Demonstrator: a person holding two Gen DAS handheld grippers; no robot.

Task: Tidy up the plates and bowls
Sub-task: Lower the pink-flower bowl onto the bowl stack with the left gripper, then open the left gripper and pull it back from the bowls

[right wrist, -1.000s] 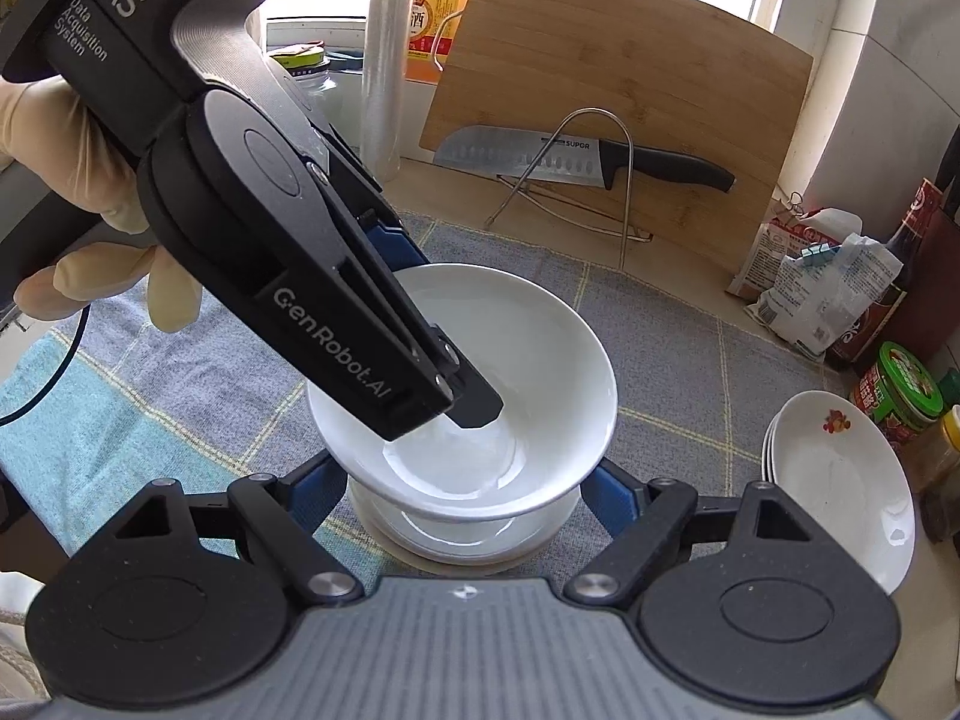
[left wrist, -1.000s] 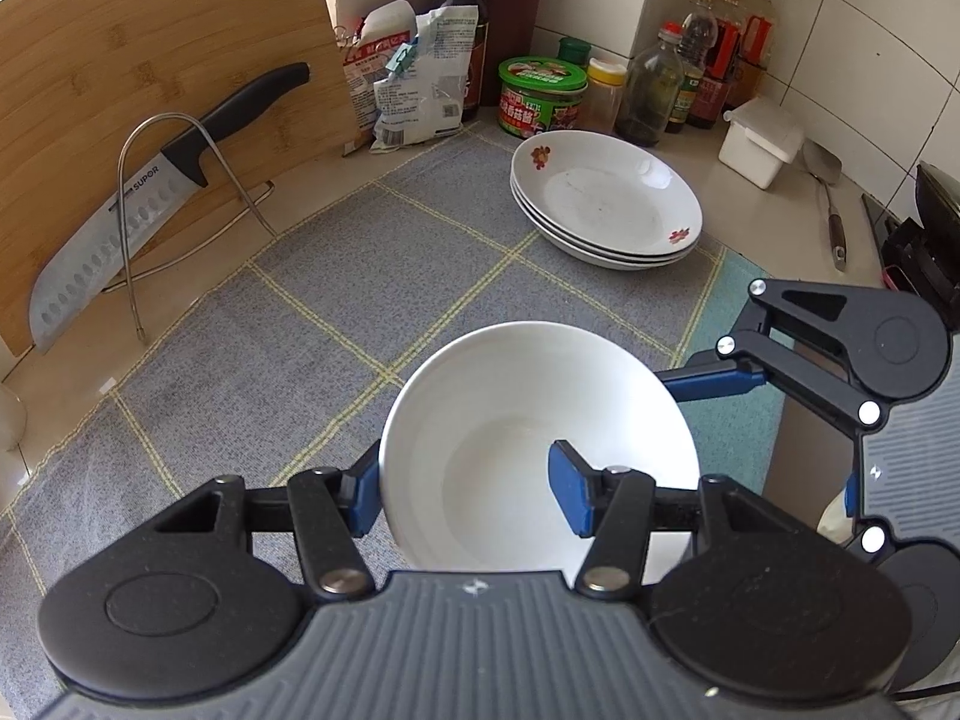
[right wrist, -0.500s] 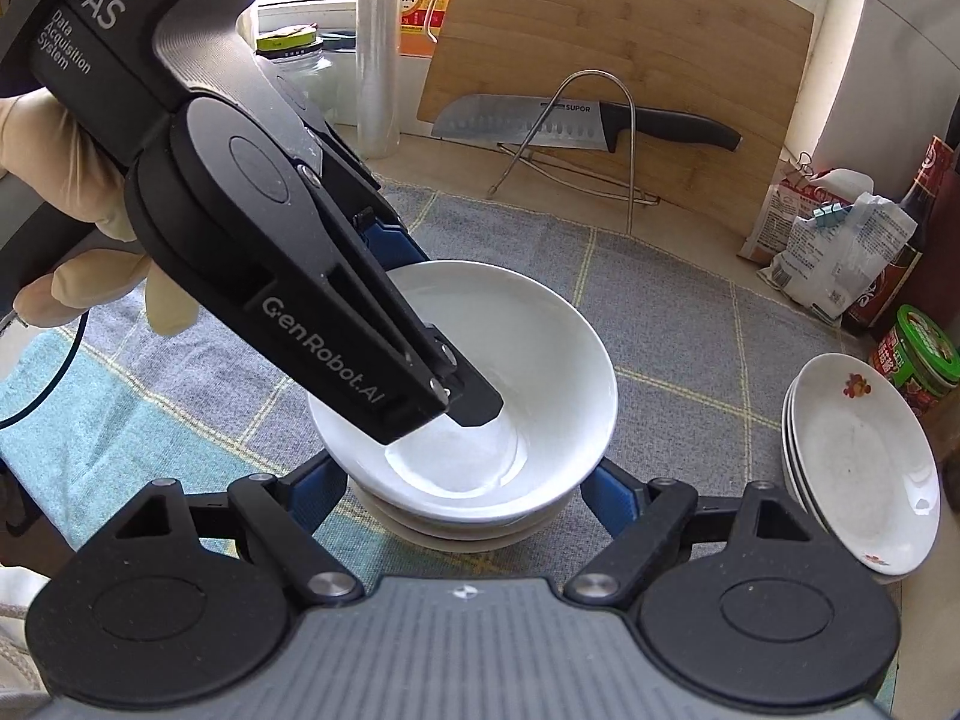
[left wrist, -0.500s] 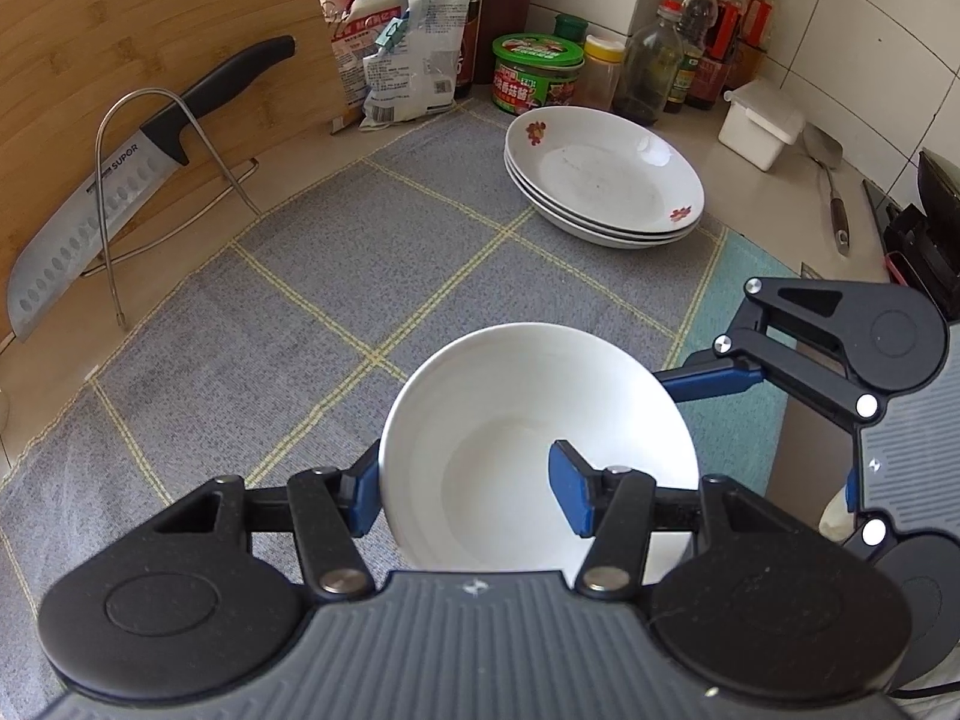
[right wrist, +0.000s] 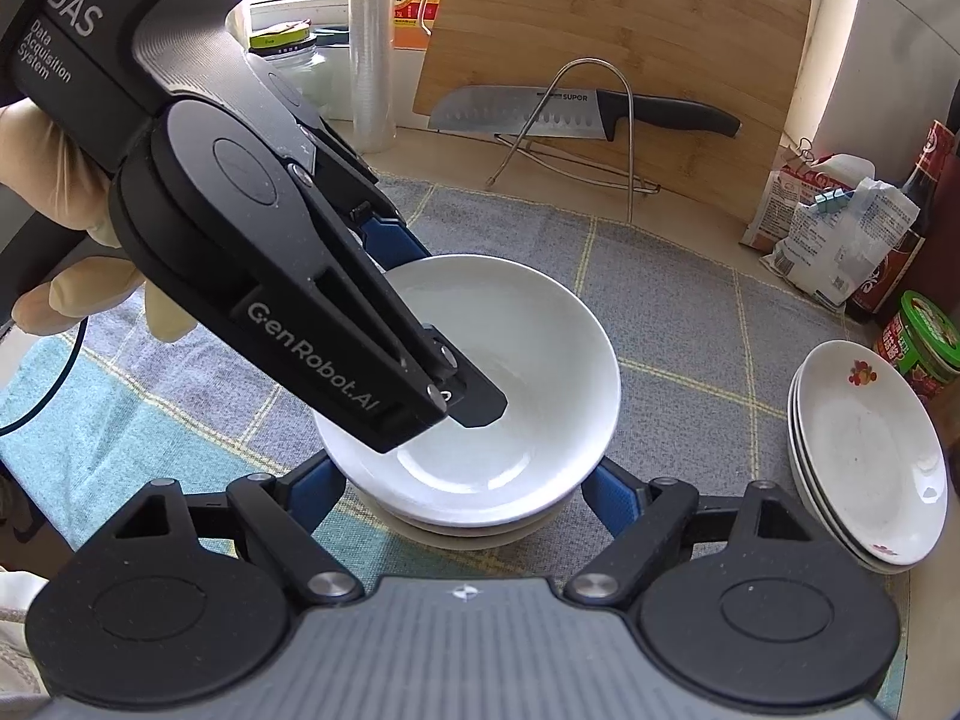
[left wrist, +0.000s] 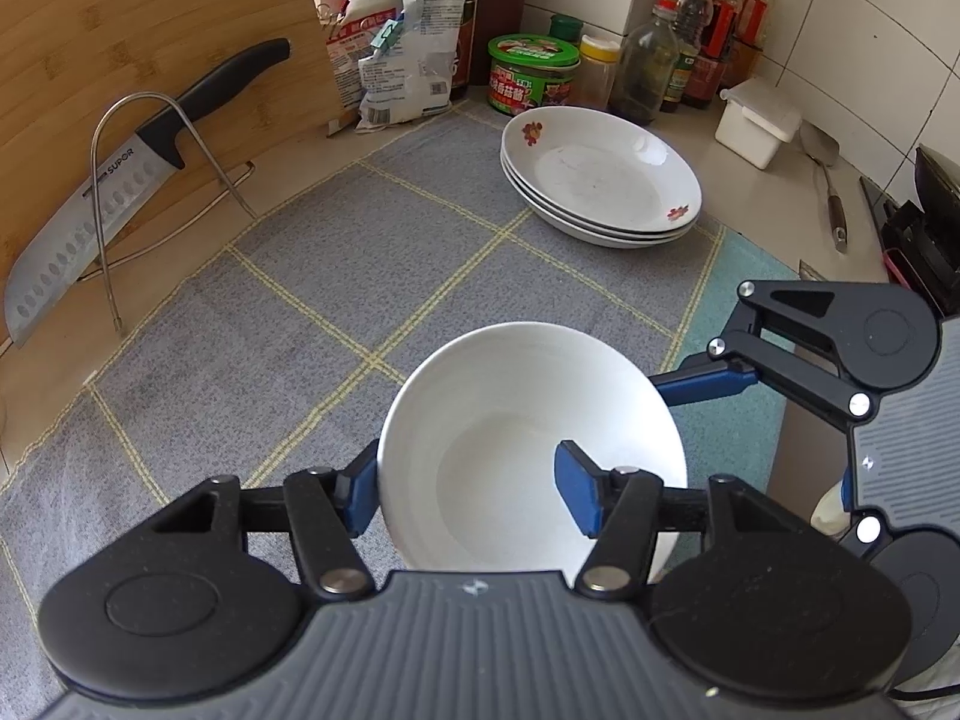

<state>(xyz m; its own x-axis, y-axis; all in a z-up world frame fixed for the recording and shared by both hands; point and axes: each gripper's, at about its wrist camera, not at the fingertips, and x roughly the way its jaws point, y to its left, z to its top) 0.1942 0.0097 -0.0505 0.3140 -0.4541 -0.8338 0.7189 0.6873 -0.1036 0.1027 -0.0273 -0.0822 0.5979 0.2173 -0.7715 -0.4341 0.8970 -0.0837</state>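
Straddling the near-left wall of the top white bowl (left wrist: 531, 426), the left gripper (left wrist: 468, 489) has one blue pad outside the rim and the other inside the basin; its jaws have just been opening, and the inner pad now stands clear of the porcelain, so the pinch on the wall reads as released rather than held. That posture fits a bowl just lowered onto its fellows: the right wrist view shows the bowl nested on the bowl stack (right wrist: 462, 525), whose lower rims show beneath it. The right gripper (right wrist: 462, 495) is spread wide with a pad on either side of that stack, low against its flanks; its jaws have also just been opening, and I cannot tell whether the pads touch the porcelain. Judged from this, the right tool was steadying the stack while the left delivered the bowl. A gloved hand (right wrist: 66, 228) holds the left tool from above and to the left of the stack. The stack rests on the grey checked cloth (left wrist: 300, 324), near its front edge. Beyond the stack and to its right, well apart from it, sits the plate stack (left wrist: 600, 180), three flower-marked plates already gathered. Behind the bowl stack, a knife (right wrist: 576, 111) leans against a cutting board (right wrist: 630, 30), clear of the work. Both groups appear sorted; withdrawal without snagging the rim is the remaining concern.
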